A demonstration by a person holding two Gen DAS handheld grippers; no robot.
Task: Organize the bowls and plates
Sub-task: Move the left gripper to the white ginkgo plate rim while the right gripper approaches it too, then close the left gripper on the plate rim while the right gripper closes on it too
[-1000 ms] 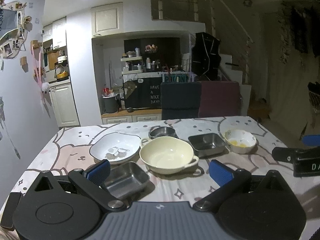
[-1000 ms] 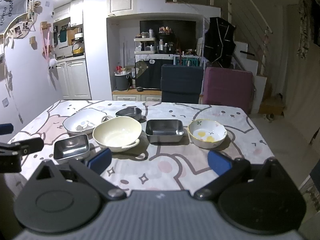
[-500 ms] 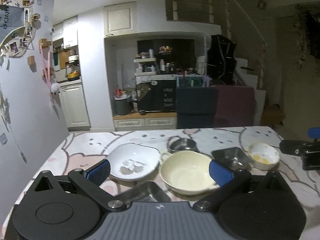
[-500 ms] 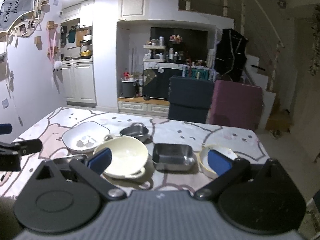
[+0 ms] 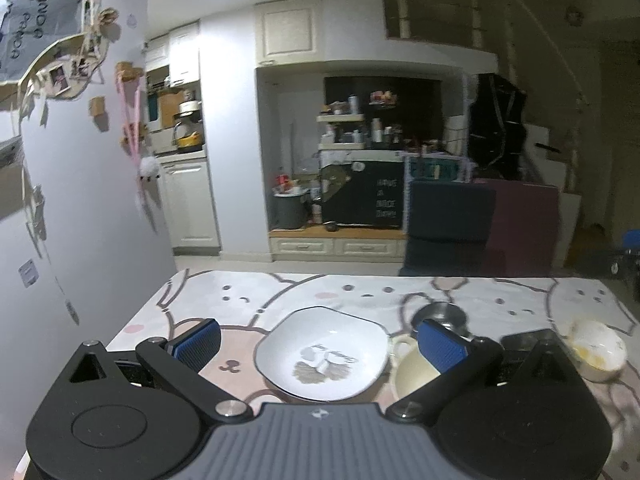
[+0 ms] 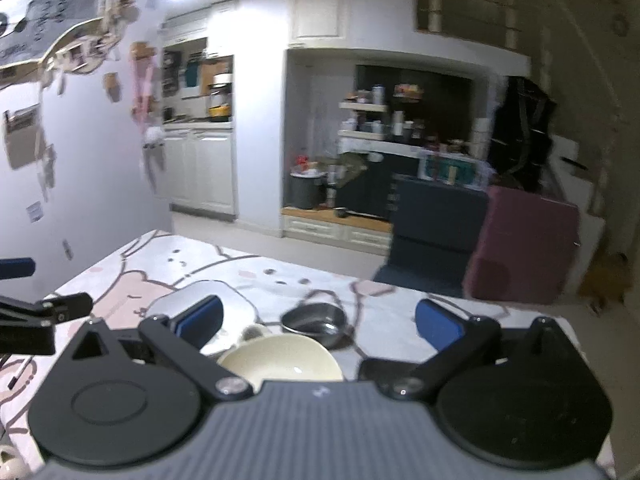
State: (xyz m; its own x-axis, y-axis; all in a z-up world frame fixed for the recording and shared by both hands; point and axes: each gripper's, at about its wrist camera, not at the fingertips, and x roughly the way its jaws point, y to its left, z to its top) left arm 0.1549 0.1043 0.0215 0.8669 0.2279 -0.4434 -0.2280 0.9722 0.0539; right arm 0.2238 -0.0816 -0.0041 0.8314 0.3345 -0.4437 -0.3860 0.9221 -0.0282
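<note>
My left gripper (image 5: pixel 320 340) is open and empty above the table, with a white plate with a printed picture (image 5: pixel 322 354) between its fingers. A cream two-handled bowl (image 5: pixel 414 372) lies right of the plate, partly behind the right finger. A small steel bowl (image 5: pixel 442 312), a steel tray (image 5: pixel 520 338) and a small white-and-yellow bowl (image 5: pixel 596 354) lie further right. My right gripper (image 6: pixel 318 324) is open and empty over the cream bowl (image 6: pixel 280 358), with the steel bowl (image 6: pixel 316 320) beyond and the white plate (image 6: pixel 180 300) to its left.
The table (image 5: pixel 280 292) has a pink-and-white bear cloth. A dark blue chair (image 5: pixel 448 228) and a maroon chair (image 5: pixel 524 228) stand at its far side. The left gripper shows at the left edge of the right wrist view (image 6: pixel 40 312). A wall is close on the left.
Both grippers have tilted up and swung left. The dishes have dropped lower in both views. The near steel tray has gone out of sight under the left gripper.
</note>
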